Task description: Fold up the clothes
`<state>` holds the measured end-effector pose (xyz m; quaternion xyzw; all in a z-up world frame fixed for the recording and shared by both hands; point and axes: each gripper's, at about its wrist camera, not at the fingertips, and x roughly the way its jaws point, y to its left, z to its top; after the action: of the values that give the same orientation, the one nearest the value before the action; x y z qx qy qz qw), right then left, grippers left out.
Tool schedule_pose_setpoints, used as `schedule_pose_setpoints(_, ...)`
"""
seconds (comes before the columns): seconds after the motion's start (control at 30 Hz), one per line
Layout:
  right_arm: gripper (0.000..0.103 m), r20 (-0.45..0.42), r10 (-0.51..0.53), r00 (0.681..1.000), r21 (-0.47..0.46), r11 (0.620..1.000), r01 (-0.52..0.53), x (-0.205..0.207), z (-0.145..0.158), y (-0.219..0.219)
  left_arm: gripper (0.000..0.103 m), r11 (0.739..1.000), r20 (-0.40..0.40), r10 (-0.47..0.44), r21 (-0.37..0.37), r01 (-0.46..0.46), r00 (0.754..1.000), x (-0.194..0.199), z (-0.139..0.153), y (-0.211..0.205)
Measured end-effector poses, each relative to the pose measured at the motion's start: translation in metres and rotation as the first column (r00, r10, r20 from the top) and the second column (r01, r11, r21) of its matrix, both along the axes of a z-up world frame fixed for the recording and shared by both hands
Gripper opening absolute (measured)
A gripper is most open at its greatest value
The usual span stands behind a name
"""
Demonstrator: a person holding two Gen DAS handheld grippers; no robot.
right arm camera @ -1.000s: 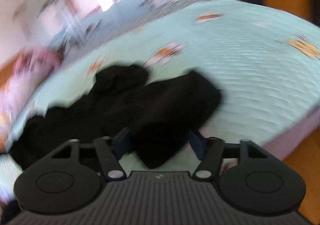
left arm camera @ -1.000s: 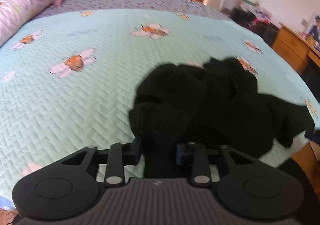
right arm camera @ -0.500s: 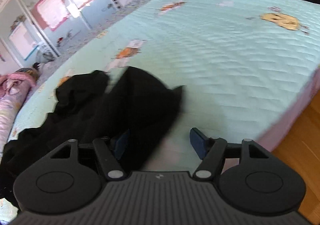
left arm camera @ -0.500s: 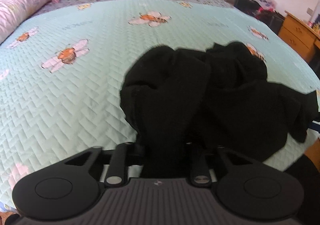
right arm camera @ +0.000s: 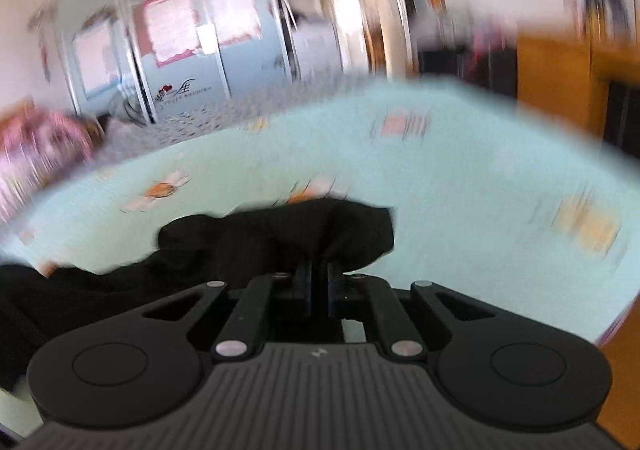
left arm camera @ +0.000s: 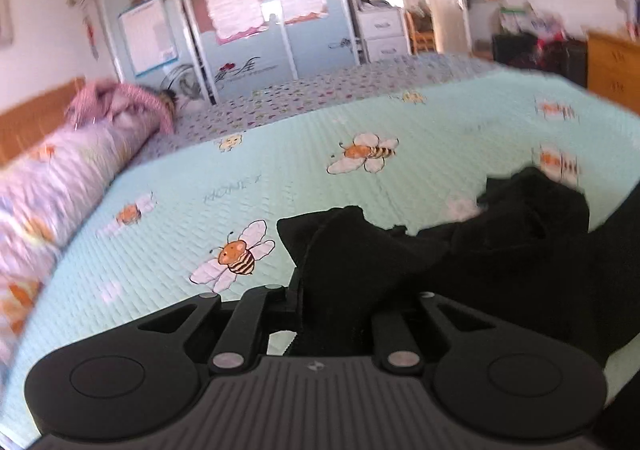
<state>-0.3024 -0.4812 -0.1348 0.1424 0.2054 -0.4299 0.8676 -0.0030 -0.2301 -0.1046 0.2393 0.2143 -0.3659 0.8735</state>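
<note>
Bedspread (left arm camera: 304, 178) lies open beyond the black garment (left arm camera: 500, 258); rolled bedding (left arm camera: 60, 190) bounds its left.

We count one black garment (left arm camera: 460, 262) in a crumpled heap on one mint-green bedspread (left arm camera: 304, 186). Two grippers are in view, the left gripper (left arm camera: 332, 306) and the right gripper (right arm camera: 319, 282), one per camera. In the left view we can pick out about eight bee prints on the bedspread; only two are sharp, the nearest bee (left arm camera: 236, 256) and a farther bee (left arm camera: 366, 152), the rest blurred. One pink bundle (left arm camera: 116, 102) lies at the far left, and one wooden dresser (left arm camera: 614, 66) stands at the right.
</note>
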Motion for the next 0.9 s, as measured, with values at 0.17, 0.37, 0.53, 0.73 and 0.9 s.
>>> schedule_pose_setpoints(0.17,0.049,-0.148,-0.008,0.989,0.187,0.982,0.036,0.01,-0.037,-0.019,0.019,0.995,-0.147,0.036,0.097,-0.022,0.988,0.003,-0.044,-0.008)
schedule_pose_setpoints(0.37,0.062,-0.024,-0.148,0.989,0.255,0.955,0.149,-0.02,-0.048,-0.029,0.042,0.992,-0.191,0.038,0.123,-0.015,0.981,-0.002,-0.06,0.001)
schedule_pose_setpoints(0.53,0.063,0.073,-0.232,0.97,0.396,0.899,0.185,-0.037,-0.063,-0.044,0.049,0.993,-0.193,0.045,0.114,-0.023,0.98,-0.002,-0.057,0.0)
schedule_pose_setpoints(0.73,0.066,0.049,-0.202,0.978,0.449,0.879,0.159,-0.02,-0.079,-0.04,0.053,0.993,-0.196,0.044,0.114,-0.022,0.98,-0.004,-0.059,-0.003)
schedule_pose_setpoints(0.9,0.071,0.038,-0.177,0.983,0.436,0.889,0.143,-0.005,-0.082,-0.03,0.056,0.993,-0.2,0.05,0.118,-0.026,0.979,-0.004,-0.06,-0.003)
